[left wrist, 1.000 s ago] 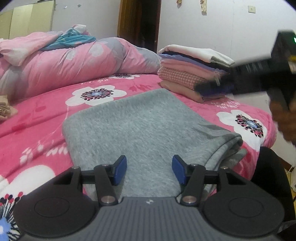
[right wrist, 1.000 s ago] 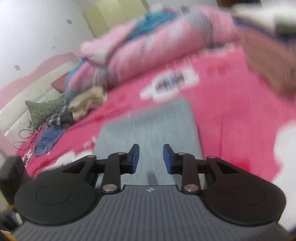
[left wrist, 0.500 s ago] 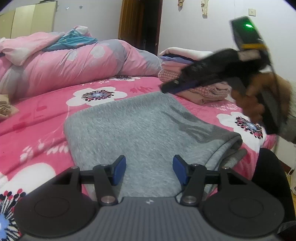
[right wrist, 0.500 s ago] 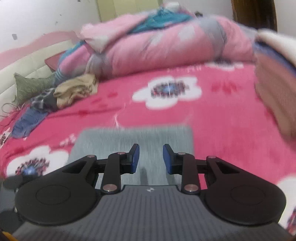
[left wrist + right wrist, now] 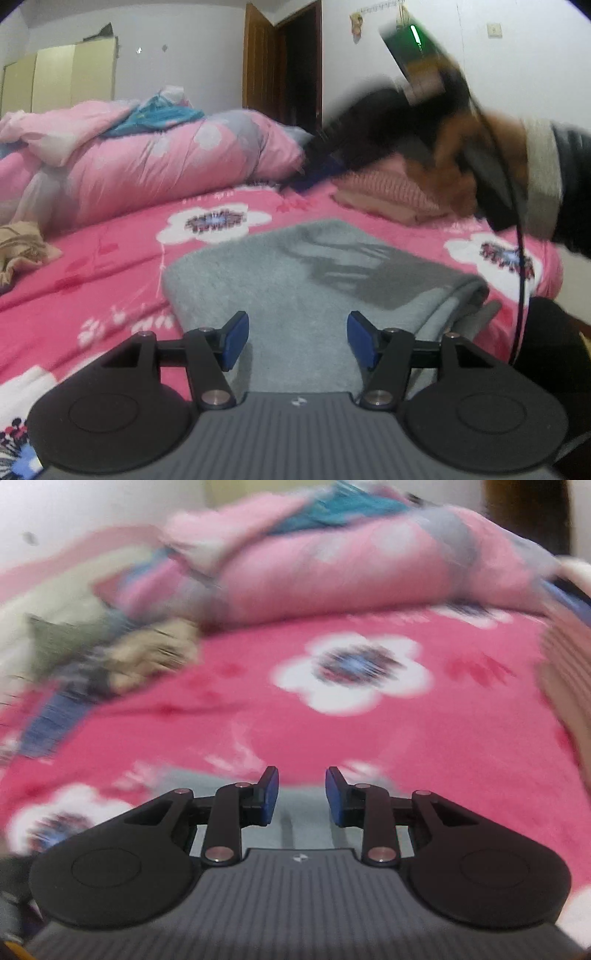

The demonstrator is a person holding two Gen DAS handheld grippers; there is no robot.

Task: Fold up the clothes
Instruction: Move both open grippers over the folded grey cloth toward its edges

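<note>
In the left wrist view, the folded grey garment (image 5: 306,280) lay on the pink flowered bed (image 5: 110,266), filling the centre and lower middle of the frame, its doubled edge showing at the right. The left tongs (image 5: 297,339) hovered over its near edge, released: the blue pads stood well apart with only cloth below them, nothing pinched, and they had just been spreading a little wider. In the upper right the person's hand (image 5: 461,173) carried the right tongs (image 5: 295,184), blurred, their tips pointing toward the centre of the frame, in front of the stack of folded clothes (image 5: 388,192).

As a judgement, the garment looked finished and the step in hand was to lift it across to the stack. To do that well, both tongs should bite the thick folded edges at opposite sides, low and deep enough to catch every layer, and rise together so the fold does not slip open.

In the right wrist view, much smeared, only a strip of the grey garment (image 5: 295,794) showed at the bottom centre, under the right tongs (image 5: 301,794). Those stood narrowly parted and empty, aimed slightly downward at the bed (image 5: 461,738). The stack (image 5: 569,686) sat at the right edge, and a heap of unfolded clothes (image 5: 122,657) lay at the left.
</note>
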